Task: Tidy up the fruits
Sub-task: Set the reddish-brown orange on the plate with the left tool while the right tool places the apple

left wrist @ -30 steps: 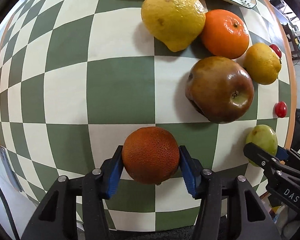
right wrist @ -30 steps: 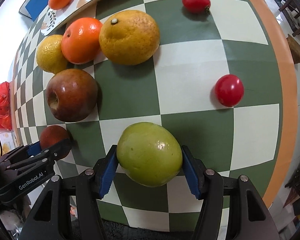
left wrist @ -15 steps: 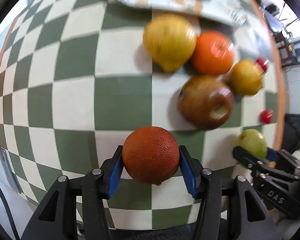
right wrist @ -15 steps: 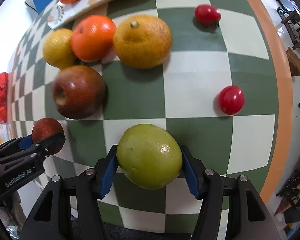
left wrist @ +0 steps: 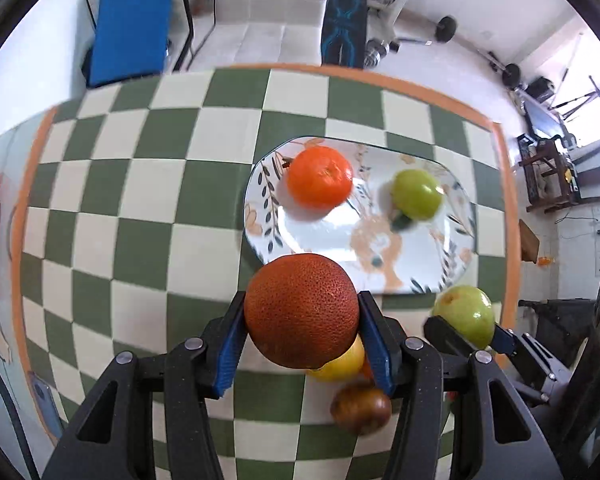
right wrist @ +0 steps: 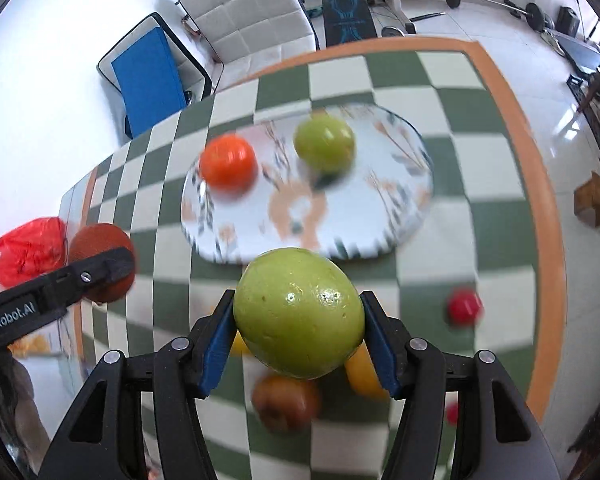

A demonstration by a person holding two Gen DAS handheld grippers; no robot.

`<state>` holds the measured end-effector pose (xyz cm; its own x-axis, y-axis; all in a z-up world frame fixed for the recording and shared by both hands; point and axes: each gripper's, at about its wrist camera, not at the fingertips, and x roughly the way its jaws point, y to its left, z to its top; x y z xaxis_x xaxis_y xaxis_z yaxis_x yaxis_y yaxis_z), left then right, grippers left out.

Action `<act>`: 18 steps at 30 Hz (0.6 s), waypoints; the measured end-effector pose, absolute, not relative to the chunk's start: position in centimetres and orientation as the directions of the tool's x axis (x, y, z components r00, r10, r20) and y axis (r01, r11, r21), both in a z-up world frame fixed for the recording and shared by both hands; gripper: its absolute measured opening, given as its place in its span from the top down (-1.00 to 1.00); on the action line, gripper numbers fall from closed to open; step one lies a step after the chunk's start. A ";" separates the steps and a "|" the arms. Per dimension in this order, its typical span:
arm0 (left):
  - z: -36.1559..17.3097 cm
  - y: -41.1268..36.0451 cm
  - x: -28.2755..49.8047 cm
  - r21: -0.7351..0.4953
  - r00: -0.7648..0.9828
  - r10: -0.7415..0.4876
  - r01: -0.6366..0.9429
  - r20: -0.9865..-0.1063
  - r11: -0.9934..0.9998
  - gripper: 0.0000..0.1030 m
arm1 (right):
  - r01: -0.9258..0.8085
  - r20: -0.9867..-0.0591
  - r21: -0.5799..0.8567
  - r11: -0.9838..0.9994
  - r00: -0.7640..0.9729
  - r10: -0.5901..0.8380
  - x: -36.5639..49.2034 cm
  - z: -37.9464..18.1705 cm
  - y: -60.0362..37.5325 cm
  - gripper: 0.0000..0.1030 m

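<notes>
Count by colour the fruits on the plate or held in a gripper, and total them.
Orange: 2, the mandarin on the plate and the dark orange in the left gripper.
Green: 2, the small green fruit on the plate and the large green fruit in the right gripper.
Total: 4

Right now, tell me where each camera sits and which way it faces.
Left wrist: on the left hand-held gripper, looking down at its dark orange and the plate; the right hand-held gripper intrudes at lower right.
Right wrist: on the right hand-held gripper, looking down at its green fruit; the left one intrudes at left.
Shared: plate, checkered table, both held fruits.
</notes>
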<state>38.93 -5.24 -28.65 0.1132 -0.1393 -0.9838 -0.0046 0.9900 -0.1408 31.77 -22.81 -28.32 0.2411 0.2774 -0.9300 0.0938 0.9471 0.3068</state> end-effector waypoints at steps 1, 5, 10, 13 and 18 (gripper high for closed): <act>-29.6 -5.2 39.9 -0.158 0.084 -0.156 -0.018 -0.984 0.987 0.02 | 0.092 -0.931 0.308 0.947 0.236 0.279 32.9 -28.9 -22.5 -0.22; -33.5 -4.6 42.8 -0.212 -0.031 -0.216 -0.095 -0.976 0.973 0.02 | 0.071 -0.940 0.299 0.951 0.190 0.282 36.7 -32.5 -20.5 -0.21; -35.5 -4.8 44.9 -0.203 -0.078 -0.212 -0.111 -0.974 0.973 0.01 | 0.050 -0.949 0.293 0.955 0.134 0.285 39.1 -36.3 -19.1 -0.22; -36.2 -5.0 45.5 -0.180 -0.090 -0.189 -0.098 -0.978 0.979 0.01 | 0.038 -0.947 0.305 0.952 0.119 0.299 39.4 -37.4 -18.6 -0.22; -36.5 -5.0 45.8 -0.153 -0.071 -0.159 -0.088 -0.985 0.984 -0.16 | 0.032 -0.940 0.332 0.943 0.099 0.327 40.0 -38.1 -18.6 -0.39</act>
<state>45.82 -5.01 -36.46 -0.0711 -0.1590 -0.9847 -0.0879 0.9844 -0.1526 39.99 -18.59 -38.08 0.0992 0.3272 -0.9397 0.0316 0.9429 0.3317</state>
